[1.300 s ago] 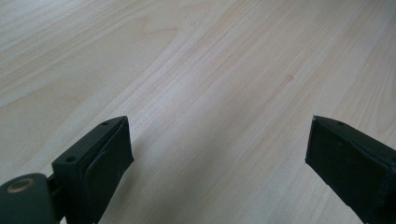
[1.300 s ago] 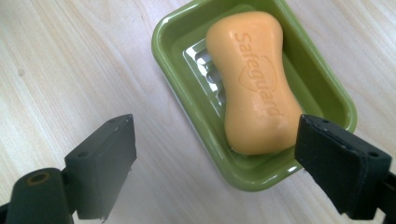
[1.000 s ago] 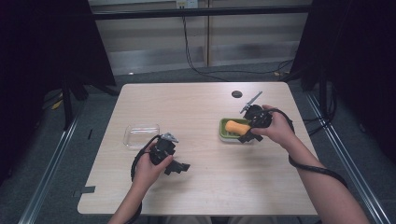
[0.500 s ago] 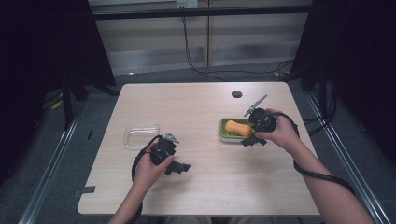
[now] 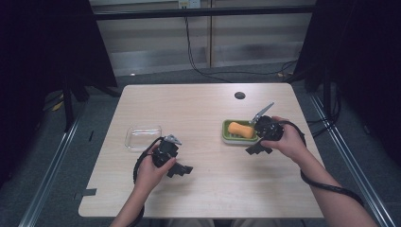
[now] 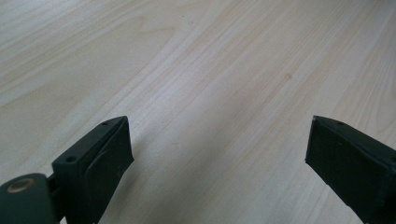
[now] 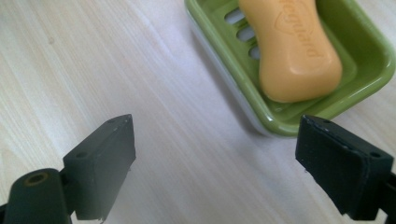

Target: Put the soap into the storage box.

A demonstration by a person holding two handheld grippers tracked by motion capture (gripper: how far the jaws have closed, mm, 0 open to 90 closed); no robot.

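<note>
Pale wood-grain counter (image 5: pixel 208 113) carries a green soap dish (image 7: pixel 355 42) toward its 3 o'clock side, with an orange soap bar (image 7: pixel 294 51) lying in it. Raised lettering runs along the bar's top face in the right gripper view; it seems to read "Safeguard", though the first letters are cut off at the frame's edge. The right gripper (image 5: pixel 257 148) sits just beside the dish at about its 5 o'clock, its fingers (image 7: pixel 100 163) spread wide and holding nothing; one finger lies near the dish's rim, but whether it touches it I cannot tell. In the high view the bar's long axis runs roughly 10 to 4 o'clock. The left gripper (image 5: pixel 182 169) rests at the counter's 7 o'clock, fingers (image 6: pixel 100 158) likewise wide apart over bare wood. A clear shallow container (image 5: pixel 143 137) lies at 10 o'clock from that hand.
</note>
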